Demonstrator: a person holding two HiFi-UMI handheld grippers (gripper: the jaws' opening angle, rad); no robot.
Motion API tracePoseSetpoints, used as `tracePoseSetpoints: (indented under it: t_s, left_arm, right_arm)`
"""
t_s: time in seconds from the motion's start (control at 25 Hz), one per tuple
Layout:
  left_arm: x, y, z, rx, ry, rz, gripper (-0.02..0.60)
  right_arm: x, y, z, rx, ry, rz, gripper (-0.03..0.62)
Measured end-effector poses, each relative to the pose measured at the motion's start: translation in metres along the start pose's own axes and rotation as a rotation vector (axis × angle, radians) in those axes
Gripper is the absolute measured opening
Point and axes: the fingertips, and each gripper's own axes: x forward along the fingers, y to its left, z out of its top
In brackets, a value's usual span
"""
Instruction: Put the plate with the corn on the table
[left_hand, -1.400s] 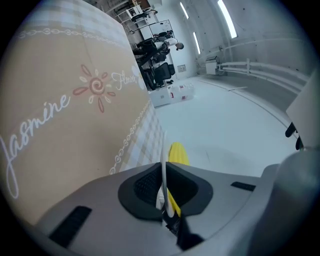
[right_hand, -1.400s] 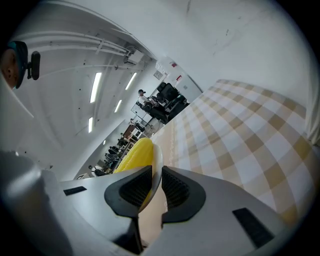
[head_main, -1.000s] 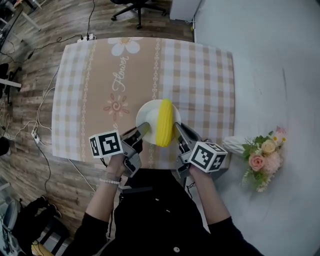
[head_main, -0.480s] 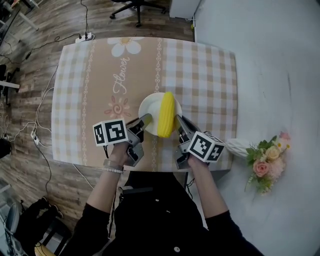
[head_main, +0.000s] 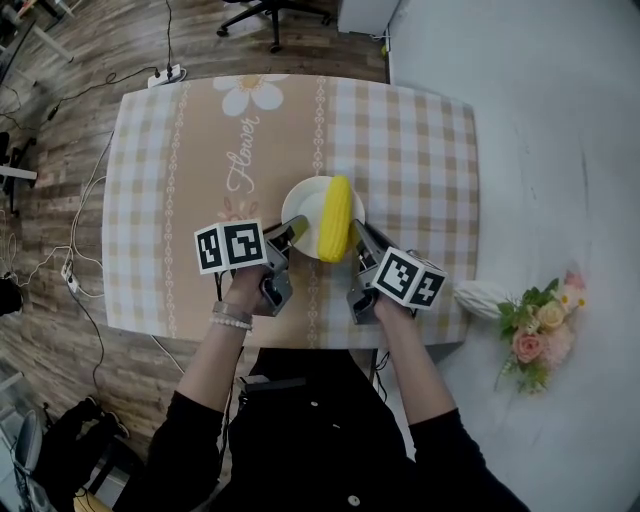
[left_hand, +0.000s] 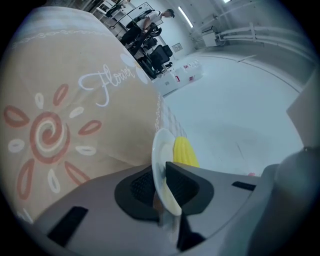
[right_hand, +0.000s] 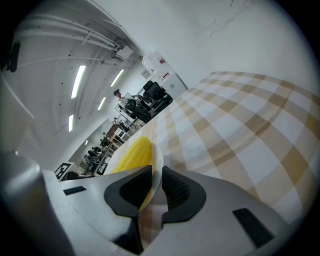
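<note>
Head view: a round white plate (head_main: 305, 205) carries one yellow corn cob (head_main: 336, 218) on its right side. It is over the middle of the checked tabletop (head_main: 200, 150); contact unclear. Left gripper view: left claw (left_hand: 162, 182) pinches the plate's thin rim, cob just behind. Right gripper view: right claw (right_hand: 156, 187) pinches the other rim; its jaws have just been opening slightly.

Plate (head_main: 303, 208) (corn (head_main: 335, 230) aboard) moved farther over table (head_main: 400, 150), seemingly lower.
</note>
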Motion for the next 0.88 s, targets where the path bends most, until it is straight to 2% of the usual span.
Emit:
tracePoseSetpoints:
  t_s: [0.68,0.88]
  left_arm:
    - [0.024,0.015,0.015,0.028,0.060,0.087,0.069]
    - [0.024,0.015,0.015,0.062,0.082,0.113,0.071]
  right_arm:
    - [0.025,-0.016,0.011,-0.019,0.073,-0.114,0.100]
    - [0.028,-0.018,0.010,-0.035,0.103,-0.144,0.106]
